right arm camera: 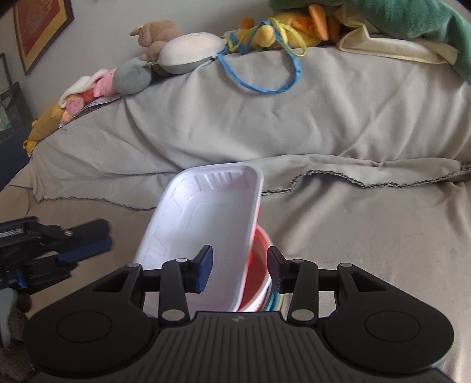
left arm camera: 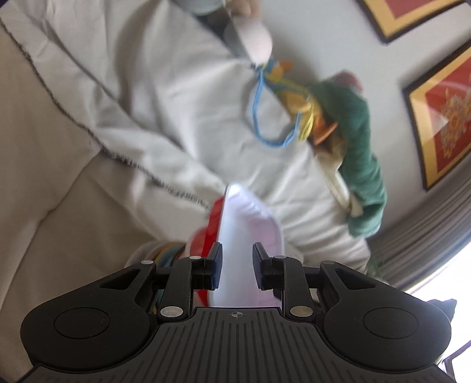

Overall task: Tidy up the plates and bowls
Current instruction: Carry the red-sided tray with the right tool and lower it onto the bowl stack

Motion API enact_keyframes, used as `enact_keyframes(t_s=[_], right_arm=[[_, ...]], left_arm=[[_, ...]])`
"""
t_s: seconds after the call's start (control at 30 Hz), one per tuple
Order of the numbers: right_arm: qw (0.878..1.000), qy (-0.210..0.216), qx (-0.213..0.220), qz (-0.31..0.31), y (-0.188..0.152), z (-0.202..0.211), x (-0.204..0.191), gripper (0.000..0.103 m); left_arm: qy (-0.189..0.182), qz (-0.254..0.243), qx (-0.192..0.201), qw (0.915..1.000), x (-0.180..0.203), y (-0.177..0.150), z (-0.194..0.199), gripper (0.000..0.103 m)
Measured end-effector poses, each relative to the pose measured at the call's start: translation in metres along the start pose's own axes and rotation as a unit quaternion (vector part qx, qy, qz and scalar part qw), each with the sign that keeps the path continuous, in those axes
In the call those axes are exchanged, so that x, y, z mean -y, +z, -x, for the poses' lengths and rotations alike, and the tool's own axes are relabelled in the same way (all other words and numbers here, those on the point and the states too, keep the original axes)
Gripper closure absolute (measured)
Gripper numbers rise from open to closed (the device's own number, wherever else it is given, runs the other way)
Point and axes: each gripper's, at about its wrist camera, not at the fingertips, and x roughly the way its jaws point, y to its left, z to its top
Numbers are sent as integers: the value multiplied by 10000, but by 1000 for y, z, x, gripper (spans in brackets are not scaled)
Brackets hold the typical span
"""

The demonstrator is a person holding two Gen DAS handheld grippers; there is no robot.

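A white foam tray (right arm camera: 203, 224) leans tilted in a red bowl (right arm camera: 259, 265) that sits on a stack of colored plates (right arm camera: 276, 303) on the bed. My right gripper (right arm camera: 240, 272) is open, its fingers either side of the tray's near edge and the bowl's rim. In the left wrist view the same white tray (left arm camera: 250, 224) stands between the fingers of my open left gripper (left arm camera: 237, 269), with the red bowl (left arm camera: 213, 227) to its left and colored plates (left arm camera: 167, 250) below. The left gripper (right arm camera: 88, 238) also shows at the left of the right wrist view.
A grey blanket (right arm camera: 323, 117) covers the bed. Plush toys (right arm camera: 188, 53), a blue cord loop (right arm camera: 265, 85) and a green plush (right arm camera: 412, 23) line the far edge. Framed pictures (left arm camera: 441, 117) hang on the wall.
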Motion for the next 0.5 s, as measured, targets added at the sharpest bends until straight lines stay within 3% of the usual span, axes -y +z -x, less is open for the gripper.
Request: enact_keyframes(t_s=[0.27,0.5], right_arm=[[9998,55,-165,110,-5,-11,-9,62],[9995,311,-47,28,-1,12,-7,61]], left_arm=[[218,-27,-36,9998,-1,-7,-10,77],[-63,-325,174,9993,18,-8,18,77]])
